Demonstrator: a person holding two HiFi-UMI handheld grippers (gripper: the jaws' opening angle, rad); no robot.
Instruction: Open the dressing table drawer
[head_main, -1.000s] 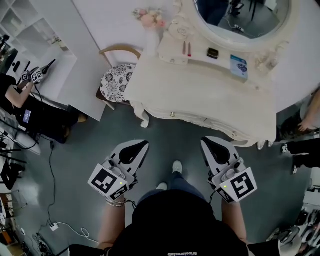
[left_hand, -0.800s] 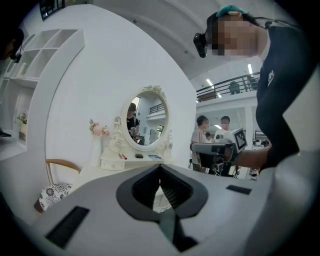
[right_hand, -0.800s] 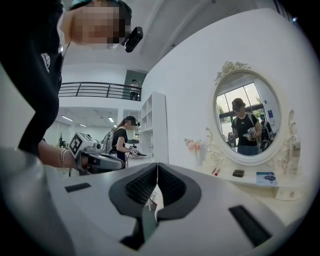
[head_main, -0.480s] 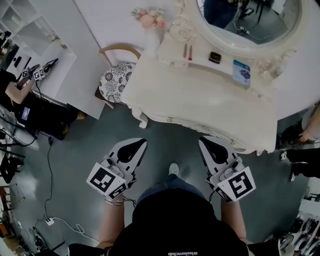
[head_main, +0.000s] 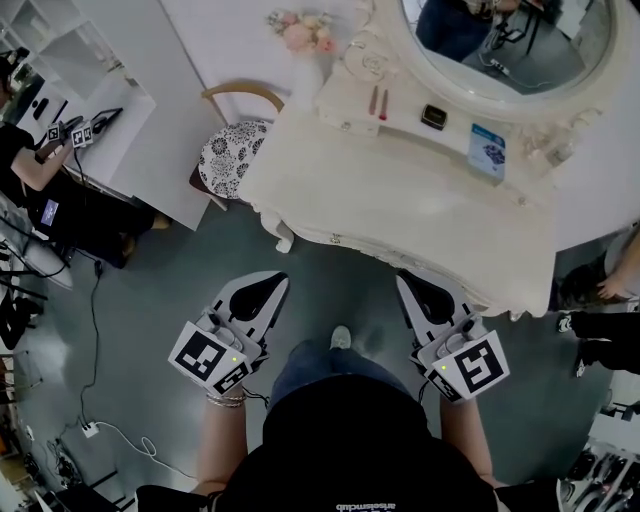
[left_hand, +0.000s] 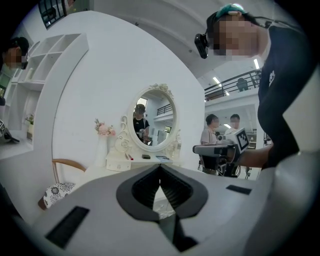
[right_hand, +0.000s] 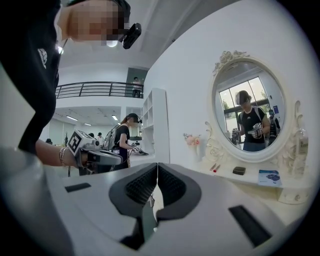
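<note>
The cream dressing table (head_main: 400, 200) with its oval mirror (head_main: 510, 45) stands ahead of me in the head view. Its carved front edge carries a small drawer knob (head_main: 335, 238); the drawer looks closed. My left gripper (head_main: 272, 284) hangs shut over the grey floor, short of the table's left front corner. Shut too, my right gripper (head_main: 404, 281) has its tip just under the table's front edge, touching nothing. The left gripper view has the jaws (left_hand: 160, 169) meeting before the table (left_hand: 102, 172). In the right gripper view the shut jaws (right_hand: 157, 166) point past the mirror (right_hand: 250, 107).
A chair with a patterned cushion (head_main: 228, 155) stands at the table's left end. On the table are a vase of pink flowers (head_main: 300, 35), a black box (head_main: 433, 117) and a blue card (head_main: 487, 150). A person (head_main: 40, 170) sits at a white desk (head_main: 130, 120); cables (head_main: 95, 330) lie on the floor.
The table has drawn nearer in the head view. Both grippers kept their pose and stayed shut; the right one's tip now reaches the table's front edge.
</note>
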